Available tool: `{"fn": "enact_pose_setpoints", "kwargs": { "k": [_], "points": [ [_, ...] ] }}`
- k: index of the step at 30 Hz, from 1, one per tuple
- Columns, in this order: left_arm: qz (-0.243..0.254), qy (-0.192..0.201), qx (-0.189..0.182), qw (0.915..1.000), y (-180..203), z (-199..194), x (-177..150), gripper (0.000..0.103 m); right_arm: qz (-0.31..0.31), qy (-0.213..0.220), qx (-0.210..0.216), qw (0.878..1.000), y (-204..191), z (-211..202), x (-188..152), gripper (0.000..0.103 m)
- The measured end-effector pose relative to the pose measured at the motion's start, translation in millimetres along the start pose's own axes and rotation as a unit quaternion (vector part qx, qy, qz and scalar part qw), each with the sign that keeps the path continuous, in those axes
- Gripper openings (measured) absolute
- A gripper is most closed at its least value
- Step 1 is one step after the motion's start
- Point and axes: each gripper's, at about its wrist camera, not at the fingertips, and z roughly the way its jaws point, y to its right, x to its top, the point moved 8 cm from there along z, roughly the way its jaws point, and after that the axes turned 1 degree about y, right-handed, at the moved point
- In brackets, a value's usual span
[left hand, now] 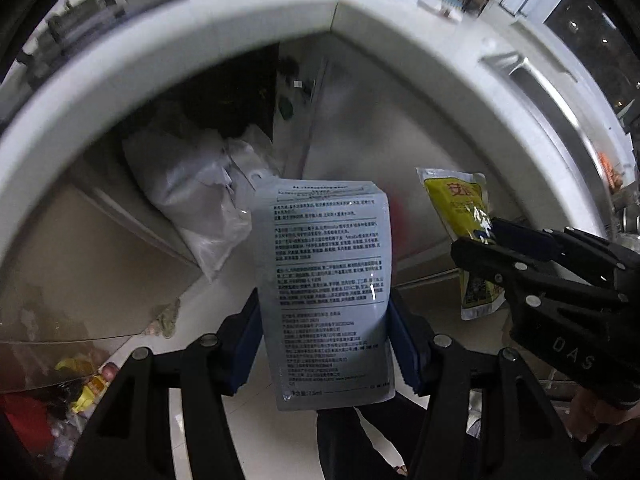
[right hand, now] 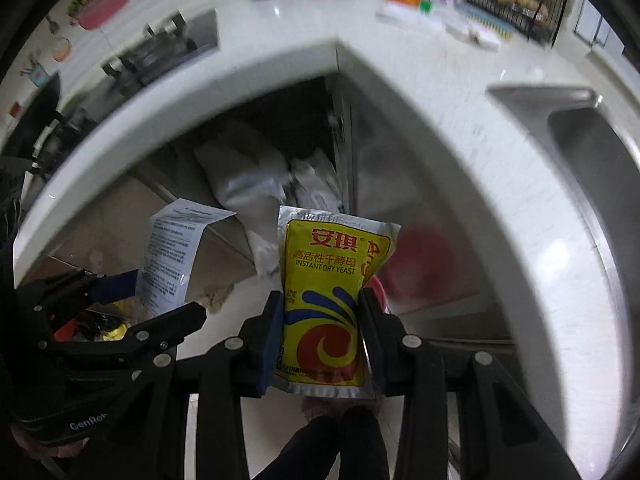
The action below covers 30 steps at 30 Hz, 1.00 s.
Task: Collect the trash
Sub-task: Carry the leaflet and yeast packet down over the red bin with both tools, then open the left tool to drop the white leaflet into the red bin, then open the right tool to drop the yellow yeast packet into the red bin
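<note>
Left gripper (left hand: 324, 344) clamped on a grey sachet (left hand: 326, 292) of dense black print, centre frame. Right gripper (right hand: 322, 340) clamped on a yellow instant dry yeast packet (right hand: 328, 304), silver-edged, at 3 o'clock of the sachet.

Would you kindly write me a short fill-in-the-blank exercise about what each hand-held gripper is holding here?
1. The right hand-held gripper is shut on a yellow packet printed "INSTANT DRY ____".
2. The left hand-held gripper holds a pale grey sachet covered in black ____.
3. The steel sink is set into the ____ countertop.

Missing words: yeast; text; white
</note>
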Motion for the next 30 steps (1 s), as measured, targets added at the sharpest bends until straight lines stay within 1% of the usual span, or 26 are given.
{"fn": "enact_pose_setpoints", "kwargs": {
  "k": [2,7,9,12,15,17,23,24,27,29,30],
  "points": [
    [0.002,-0.007,-0.001,1.0000,-7,29,-4,0.056,0.006,-0.009,-0.005,1.000,4,24,-4,0.035],
    [0.011,-0.032,-0.003,0.9994,-22,109,-14,0.056,0.020,-0.033,-0.005,0.999,15,100,-19,0.035],
    [0.017,-0.039,-0.006,0.9991,-26,141,-17,0.056,0.024,-0.037,-0.011,0.999,22,129,-23,0.035],
    [0.024,-0.047,-0.015,0.9985,-29,177,-25,0.056,0.029,-0.035,-0.023,0.999,33,160,-30,0.036],
    [0.034,-0.055,-0.013,0.9978,-30,214,-27,0.056,0.043,-0.038,-0.030,0.998,47,185,-39,0.036],
    [0.038,-0.059,-0.020,0.9974,-29,233,-28,0.056,0.056,-0.043,-0.032,0.997,51,198,-42,0.036],
    [0.048,-0.067,-0.042,0.9957,-19,268,-30,0.057,0.085,-0.059,-0.053,0.993,66,223,-53,0.036],
    [0.050,-0.071,-0.047,0.9951,-19,273,-31,0.061,0.089,-0.060,-0.055,0.993,69,225,-54,0.036],
    [0.045,-0.074,-0.057,0.9946,-17,283,-33,0.081,0.093,-0.059,-0.061,0.992,74,227,-57,0.036],
    [0.037,-0.073,-0.067,0.9944,-17,284,-33,0.083,0.094,-0.060,-0.062,0.992,76,228,-58,0.036],
    [0.031,-0.072,-0.071,0.9944,-17,284,-33,0.086,0.094,-0.062,-0.064,0.992,76,231,-58,0.036]
  ]
}}
